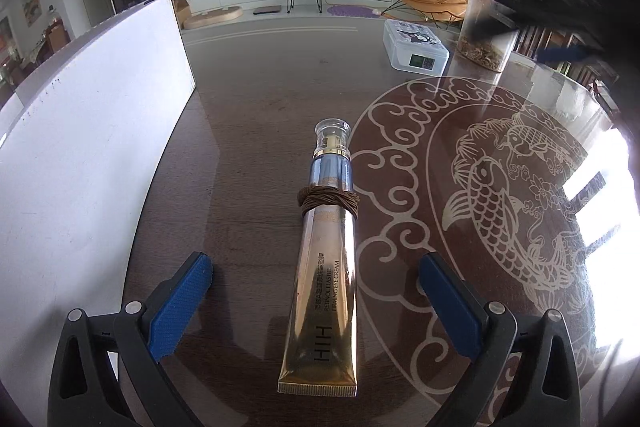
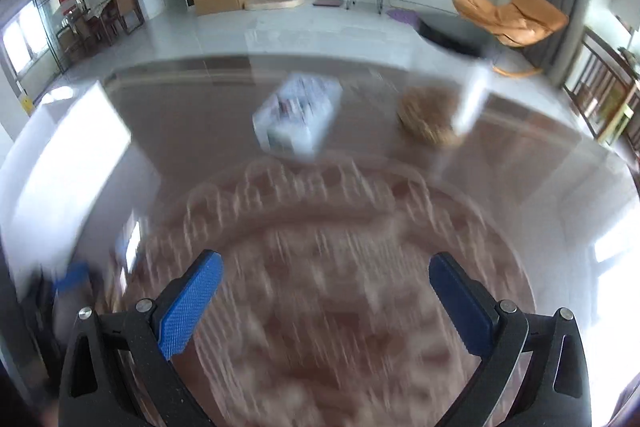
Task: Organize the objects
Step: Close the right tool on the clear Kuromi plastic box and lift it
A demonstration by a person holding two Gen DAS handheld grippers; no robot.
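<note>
The gold eye cream tube (image 1: 320, 311) lies flat on the bench (image 1: 260, 99), crimped end toward me and clear cap pointing away, with a brown cord hair tie (image 1: 326, 201) wound around it just below the blue collar. My left hand-held gripper (image 1: 316, 285) sits spread wide, one blue pad on each side of the tube's lower half, neither one touching it. To the left stands a white board (image 1: 88, 147); further off on the bench are a clear plastic box (image 1: 414, 45) and a tall clear jar (image 1: 486, 27) with dried bits at the bottom.

I judge the step in hand to be taking hold of the tube. To do it well I would keep the tube centred between the pads, lower until they are level with its body, and close across the firmer upper part rather than the soft flattened end, squeezing gently so nothing is pressed out.

My right hand-held gripper (image 2: 326, 291) is also spread wide and empty, above the carved fish pattern; that view is smeared, so the bench detail there is hard to read.
</note>
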